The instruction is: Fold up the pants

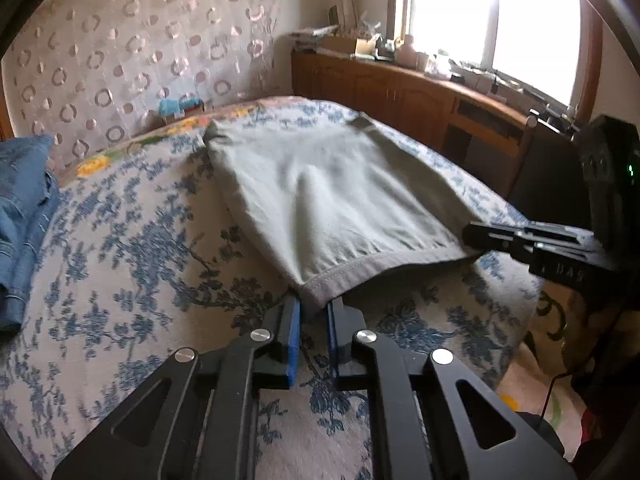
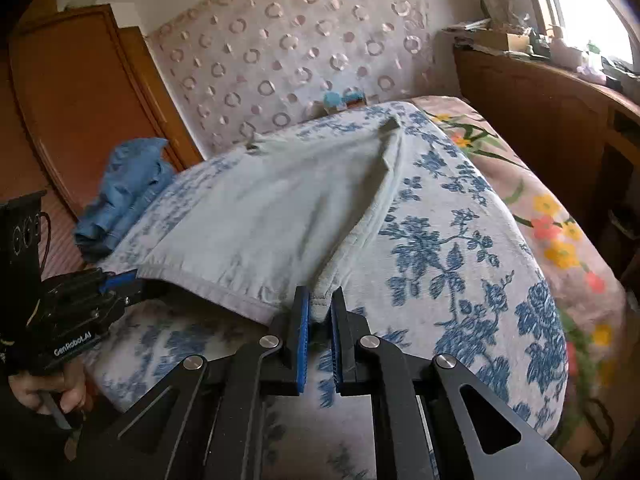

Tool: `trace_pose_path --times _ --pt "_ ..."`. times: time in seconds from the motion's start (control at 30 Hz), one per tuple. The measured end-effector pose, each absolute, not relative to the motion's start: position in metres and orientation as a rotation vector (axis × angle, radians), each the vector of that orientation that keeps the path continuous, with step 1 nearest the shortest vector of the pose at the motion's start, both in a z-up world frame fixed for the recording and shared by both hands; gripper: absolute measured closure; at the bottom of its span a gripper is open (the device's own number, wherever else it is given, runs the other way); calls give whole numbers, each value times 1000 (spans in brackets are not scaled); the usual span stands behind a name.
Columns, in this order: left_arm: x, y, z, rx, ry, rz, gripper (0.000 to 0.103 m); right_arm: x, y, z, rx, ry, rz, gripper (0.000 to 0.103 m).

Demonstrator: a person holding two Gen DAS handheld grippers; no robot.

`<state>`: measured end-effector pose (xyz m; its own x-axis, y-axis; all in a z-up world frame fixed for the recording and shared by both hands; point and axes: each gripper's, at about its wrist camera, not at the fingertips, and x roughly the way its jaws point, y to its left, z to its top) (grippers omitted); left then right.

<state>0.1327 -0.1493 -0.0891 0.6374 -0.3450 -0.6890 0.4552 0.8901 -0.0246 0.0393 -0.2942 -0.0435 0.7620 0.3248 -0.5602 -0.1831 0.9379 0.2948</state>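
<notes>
Pale grey-green pants lie lengthwise on the bed, stretching away toward the headboard; they also show in the right wrist view. My left gripper is shut on the near left corner of the hem. My right gripper is shut on the near right corner of the same hem. Both corners are lifted a little off the bed, with the hem stretched between them. The right gripper appears at the right edge of the left view; the left gripper appears at the left of the right view.
The bed has a blue floral cover. A pile of blue denim lies at the bed's left side, also in the right view. A patterned headboard stands behind. A wooden cabinet with clutter runs under the window on the right.
</notes>
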Motion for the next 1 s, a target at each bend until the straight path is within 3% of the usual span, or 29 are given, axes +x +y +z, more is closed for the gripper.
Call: trace_pose_path --times 0.63,1.0 --pt "72 -104 82 177 454 -433 92 -19 -277 98 126 357 421 94" --pt "136 -67 100 110 470 -403 92 45 -252 128 15 361 447 94"
